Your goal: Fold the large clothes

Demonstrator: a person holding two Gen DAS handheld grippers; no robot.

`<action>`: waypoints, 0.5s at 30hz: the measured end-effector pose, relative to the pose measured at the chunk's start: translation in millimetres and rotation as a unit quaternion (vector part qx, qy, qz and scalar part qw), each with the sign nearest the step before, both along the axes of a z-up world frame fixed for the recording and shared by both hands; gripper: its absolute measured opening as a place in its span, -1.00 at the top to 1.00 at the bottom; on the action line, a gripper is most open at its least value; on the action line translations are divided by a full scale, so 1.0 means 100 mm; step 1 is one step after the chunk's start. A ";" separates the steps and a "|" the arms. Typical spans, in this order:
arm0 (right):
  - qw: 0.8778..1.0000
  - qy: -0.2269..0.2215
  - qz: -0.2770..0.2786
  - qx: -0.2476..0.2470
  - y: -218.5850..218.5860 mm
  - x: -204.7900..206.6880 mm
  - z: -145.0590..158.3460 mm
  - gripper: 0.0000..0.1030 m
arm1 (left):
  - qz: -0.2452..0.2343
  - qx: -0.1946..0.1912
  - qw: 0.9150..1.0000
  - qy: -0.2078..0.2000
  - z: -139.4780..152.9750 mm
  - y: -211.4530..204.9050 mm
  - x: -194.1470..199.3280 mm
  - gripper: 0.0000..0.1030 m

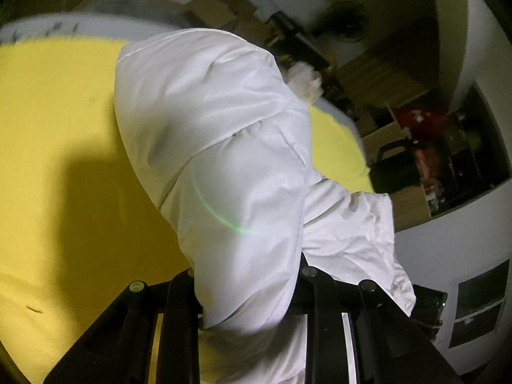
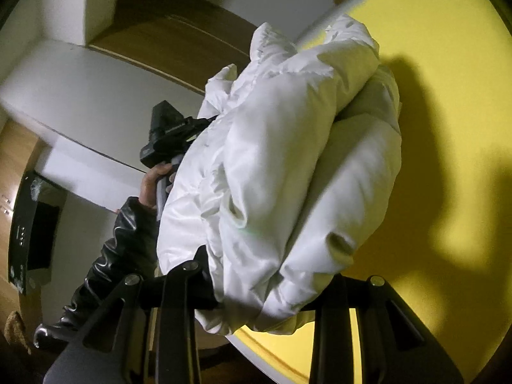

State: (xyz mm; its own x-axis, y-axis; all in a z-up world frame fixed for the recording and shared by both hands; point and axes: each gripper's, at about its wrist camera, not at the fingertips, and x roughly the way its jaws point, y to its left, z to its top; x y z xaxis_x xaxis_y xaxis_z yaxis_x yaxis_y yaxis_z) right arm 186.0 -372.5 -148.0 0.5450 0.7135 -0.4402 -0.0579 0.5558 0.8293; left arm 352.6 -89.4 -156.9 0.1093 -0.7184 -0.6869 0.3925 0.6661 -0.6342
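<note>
left black two-finger gripper (image 1: 246, 291): jaws clamped on a thick fold of the white puffy quilted jacket (image 1: 224, 147), fabric bulges out between and over the fingers and drapes down past them. Fingertips themselves are buried in the cloth, only the black linkage bars and pivot bolts show

right black two-finger gripper (image 2: 265, 291): same story, jaws closed onto a fat bunched edge of the white puffy quilted jacket (image 2: 281, 166), padding spills over both fingers. Tips hidden by fabric

Jacket is gathered into a bulky multi-layer bundle held between the two grippers, over the yellow table surface (image 1: 54, 121), right at the table's white edge (image 2: 249, 348) in the right wrist view. Can't tell whether the far part rests on the yellow or hangs just above it. A cuff or sleeve end sticks out past the bundle at the far side, blurred. Dark shadows of the bundle fall on the yellow

Right wrist view also shows the left gripper from the side: bare left hand (image 2: 153, 182) on its grey handle, black glossy puffer sleeve (image 2: 121, 246) behind it, black camera block on top, jacket hiding its fingers

Background: white wall, wooden door (image 2: 172, 35), stacked cardboard boxes (image 1: 224, 9), black fan (image 1: 345, 19), cluttered shelf (image 1: 448, 147), all soft and distorted
</note>
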 end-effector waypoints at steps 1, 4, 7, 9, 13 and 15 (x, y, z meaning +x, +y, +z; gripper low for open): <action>1.000 0.007 -0.003 -0.003 0.05 -0.01 -0.09 0.34 | 0.003 -0.001 1.000 0.000 -0.07 -0.01 0.00 0.46; 1.000 0.024 -0.017 0.002 0.09 -0.04 -0.26 0.19 | 0.006 -0.011 1.000 -0.011 -0.18 -0.03 -0.01 0.36; 0.999 0.039 -0.030 0.003 0.06 -0.03 -0.31 -0.15 | 0.011 0.014 0.999 -0.034 -0.22 -0.06 -0.03 -0.08; 0.998 0.049 -0.040 0.011 0.04 -0.05 -0.32 -0.38 | 0.022 0.039 0.998 -0.046 -0.25 0.05 0.05 -0.79; 0.998 0.042 -0.052 0.000 -0.03 -0.03 -0.27 -0.48 | 0.027 0.064 0.996 -0.049 -0.18 0.12 0.05 -0.99; 0.998 0.033 -0.055 -0.025 -0.02 -0.07 -0.15 -0.54 | 0.029 0.065 0.996 -0.049 -0.12 0.25 0.03 -0.99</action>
